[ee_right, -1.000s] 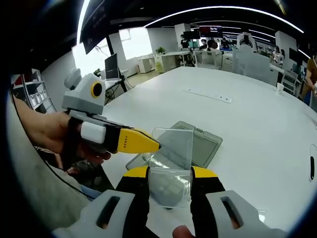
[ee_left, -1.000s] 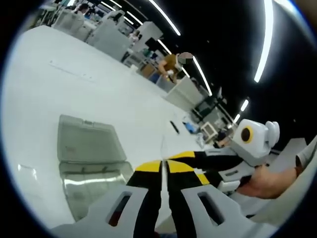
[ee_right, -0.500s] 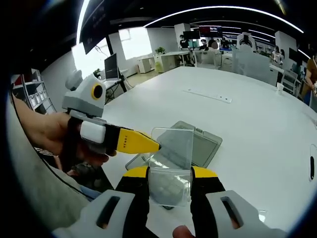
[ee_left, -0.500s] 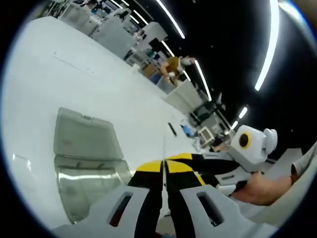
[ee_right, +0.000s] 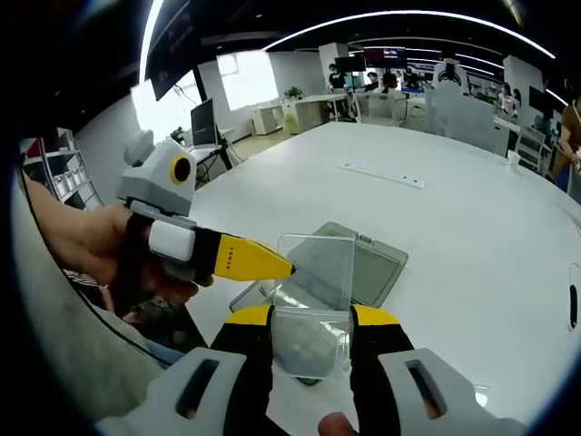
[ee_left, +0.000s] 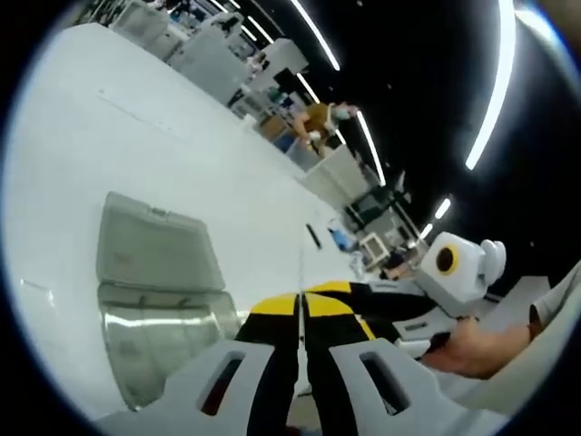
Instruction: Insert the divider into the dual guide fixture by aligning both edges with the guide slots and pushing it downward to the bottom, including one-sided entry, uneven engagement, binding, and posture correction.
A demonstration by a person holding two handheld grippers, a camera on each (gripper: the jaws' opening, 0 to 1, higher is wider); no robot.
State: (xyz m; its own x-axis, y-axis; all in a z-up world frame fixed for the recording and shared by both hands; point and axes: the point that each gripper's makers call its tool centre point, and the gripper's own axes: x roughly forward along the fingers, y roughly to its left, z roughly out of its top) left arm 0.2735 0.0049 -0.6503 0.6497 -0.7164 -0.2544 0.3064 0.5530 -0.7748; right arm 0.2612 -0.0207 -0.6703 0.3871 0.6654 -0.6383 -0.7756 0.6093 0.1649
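A clear plastic divider (ee_right: 313,304) stands upright between the yellow-tipped jaws of my right gripper (ee_right: 311,315), which is shut on its lower part. My left gripper (ee_right: 275,266) reaches in from the left, its yellow tips pinched on the divider's left edge. In the left gripper view the divider (ee_left: 300,272) is a thin edge-on line between my shut left gripper (ee_left: 300,307), with the right gripper (ee_left: 356,307) just beside it. The fixture, a grey see-through box (ee_right: 372,263) with its lid laid open, lies on the white table beyond the divider, and at the left as the box (ee_left: 154,291).
The white table (ee_right: 472,209) stretches far behind the box. A white strip (ee_right: 381,174) lies on it farther back and a small dark object (ee_right: 572,309) sits at the right. A person's hand (ee_right: 82,245) holds the left gripper. Office desks fill the background.
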